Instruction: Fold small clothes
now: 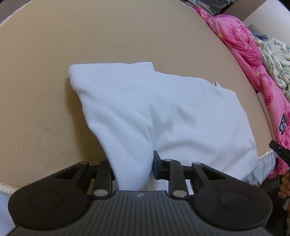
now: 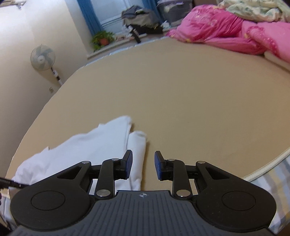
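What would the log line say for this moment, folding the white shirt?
left gripper: shut on white knit cloth garment | right gripper: open, nothing between pads | garment: on tan mattress

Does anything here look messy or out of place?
Mostly the bedding: a pink quilt and a floral sheet lie crumpled along the mattress edge. The white garment is rumpled, one corner pulled up between the left tongs.

A: Clearance? Tan flat mattress top point(image 2: 181, 94) lies open ahead and to the right.
B: Crumpled pink quilt point(image 2: 226, 34) blocks the far edge; folded white cloth point(image 1: 163, 112) fills the near left.
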Available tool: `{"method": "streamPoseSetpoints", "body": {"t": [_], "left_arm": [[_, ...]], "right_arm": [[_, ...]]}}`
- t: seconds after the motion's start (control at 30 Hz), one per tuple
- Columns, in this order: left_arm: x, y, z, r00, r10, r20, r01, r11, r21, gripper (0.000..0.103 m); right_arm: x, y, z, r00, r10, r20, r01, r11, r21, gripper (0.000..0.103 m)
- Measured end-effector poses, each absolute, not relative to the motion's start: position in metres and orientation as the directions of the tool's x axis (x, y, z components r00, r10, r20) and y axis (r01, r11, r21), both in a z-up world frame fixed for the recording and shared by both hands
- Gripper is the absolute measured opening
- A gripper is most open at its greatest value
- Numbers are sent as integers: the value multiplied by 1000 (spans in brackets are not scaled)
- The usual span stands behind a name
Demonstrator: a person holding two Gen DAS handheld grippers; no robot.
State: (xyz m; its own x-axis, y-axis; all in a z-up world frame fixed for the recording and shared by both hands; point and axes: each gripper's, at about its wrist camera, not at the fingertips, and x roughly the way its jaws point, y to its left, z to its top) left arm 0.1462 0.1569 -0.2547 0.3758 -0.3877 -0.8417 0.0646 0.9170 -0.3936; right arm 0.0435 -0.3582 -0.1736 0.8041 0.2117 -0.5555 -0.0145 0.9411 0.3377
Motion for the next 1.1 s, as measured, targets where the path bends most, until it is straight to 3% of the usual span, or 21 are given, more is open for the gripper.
{"method": "streamPoseSetpoints", "body": {"t": [0.4,0.9,1.1], "left_arm": [[146,163,-257,364,-392,-845,32,912,-409,34],[140,148,-253,398,-340,-852,110,940,-324,36],[138,147,-253,406,-333,-851,111,942,-316,36]], "right_arm": [[57,-321,-186,765,246,-595,-110,960,256,33],[60,-318,-189,758,224,-612,-90,966,242,34],[59,-318,-189,761,219,-611,-88,967,237,39]]}}
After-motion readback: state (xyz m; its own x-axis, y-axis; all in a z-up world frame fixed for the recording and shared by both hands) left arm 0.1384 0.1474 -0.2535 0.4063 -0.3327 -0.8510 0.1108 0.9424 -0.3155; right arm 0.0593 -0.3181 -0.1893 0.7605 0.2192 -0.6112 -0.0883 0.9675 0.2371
